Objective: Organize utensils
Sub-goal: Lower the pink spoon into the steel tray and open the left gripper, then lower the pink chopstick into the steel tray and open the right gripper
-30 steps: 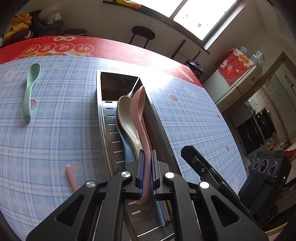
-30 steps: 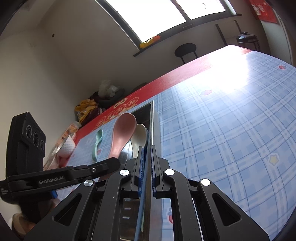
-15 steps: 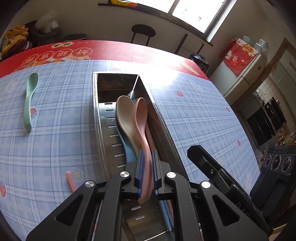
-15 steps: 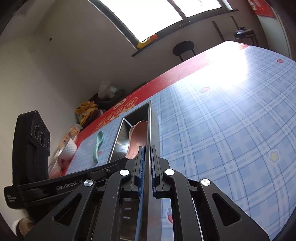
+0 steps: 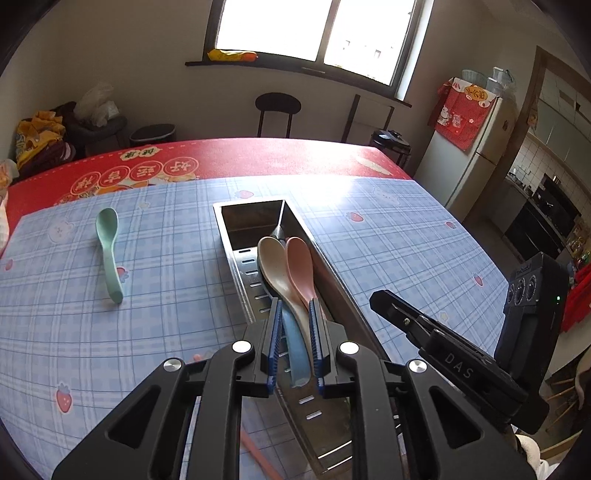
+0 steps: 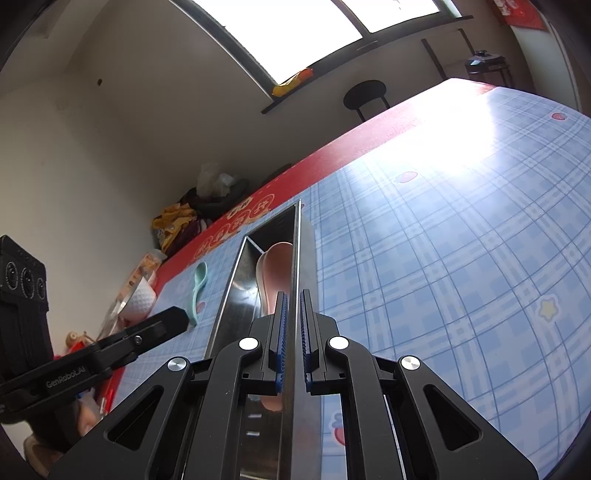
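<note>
Utensils, three spoons, lie in a long steel tray (image 5: 236,254) on a table spread with a blue plaid cloth (image 5: 155,332) printed with strawberries; a red cloth (image 5: 236,157) with round emblems covers the far end. In the tray a cream spoon (image 5: 271,264) and a pink spoon (image 5: 300,264) rest side by side, bowls toward the far end, above a blue spoon (image 5: 295,347) whose bowl is covered. A mint-green spoon (image 5: 109,251) lies on the cloth well to the left of the tray. A pink stick-like piece (image 5: 258,456) near the lower edge is largely masked by the gripper body, so its kind cannot be told. The left gripper (image 5: 293,314) hovers over the spoon handles, its jaws having just been opening; the blue pads stand clear of the handles seen between them and grip nothing. The right gripper (image 6: 291,306) is clamped on the tray's right wall (image 6: 295,258), the thin steel edge pinched between its pads. Behind the table: a bright window (image 5: 314,26), a black stool (image 5: 277,105), a white refrigerator (image 5: 476,147) draped in red, and a heap of clothes and bags (image 5: 48,133) at the left wall. The tray's near end is cut off by both gripper bodies
</note>
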{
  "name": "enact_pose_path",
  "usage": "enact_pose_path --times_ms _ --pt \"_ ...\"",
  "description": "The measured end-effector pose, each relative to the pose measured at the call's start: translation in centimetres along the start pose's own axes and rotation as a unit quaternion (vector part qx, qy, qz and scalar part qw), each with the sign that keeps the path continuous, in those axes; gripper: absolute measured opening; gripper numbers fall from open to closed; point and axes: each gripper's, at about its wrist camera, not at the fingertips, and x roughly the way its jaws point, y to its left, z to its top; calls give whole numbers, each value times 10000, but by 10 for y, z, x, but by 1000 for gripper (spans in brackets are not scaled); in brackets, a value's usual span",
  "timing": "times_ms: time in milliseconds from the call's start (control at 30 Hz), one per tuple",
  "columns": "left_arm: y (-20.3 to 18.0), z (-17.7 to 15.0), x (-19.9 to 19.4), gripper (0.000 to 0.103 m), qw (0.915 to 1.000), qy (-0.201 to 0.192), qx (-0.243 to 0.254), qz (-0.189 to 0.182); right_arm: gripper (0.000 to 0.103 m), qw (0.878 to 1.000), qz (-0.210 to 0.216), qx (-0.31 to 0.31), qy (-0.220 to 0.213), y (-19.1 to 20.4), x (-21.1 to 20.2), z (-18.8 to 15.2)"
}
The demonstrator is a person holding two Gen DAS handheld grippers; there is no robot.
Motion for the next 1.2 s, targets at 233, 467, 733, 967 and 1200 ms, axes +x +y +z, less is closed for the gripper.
enact_pose_path --times_ms 233,467,733,967,1200 --pt "20 -11 -41 28 9974 -415 314 494 8 9998 4 -184 -12 10 2 -1" --pt "71 -41 -66 34 9945 -544 129 890 8 9978 -242 -618 77 31 5 -3" --pt "116 -73 -85 64 9915 -678 237 1080 8 9910 -331 -1284 184 86 -12 -13" --pt "141 -80 -90 90 9918 -799 336 936 8 9822 -330 -1751 596 136 -6 -54" --pt "164 -84 -84 91 9908 -846 259 1020 8 9729 -745 -1991 912 156 3 -90"
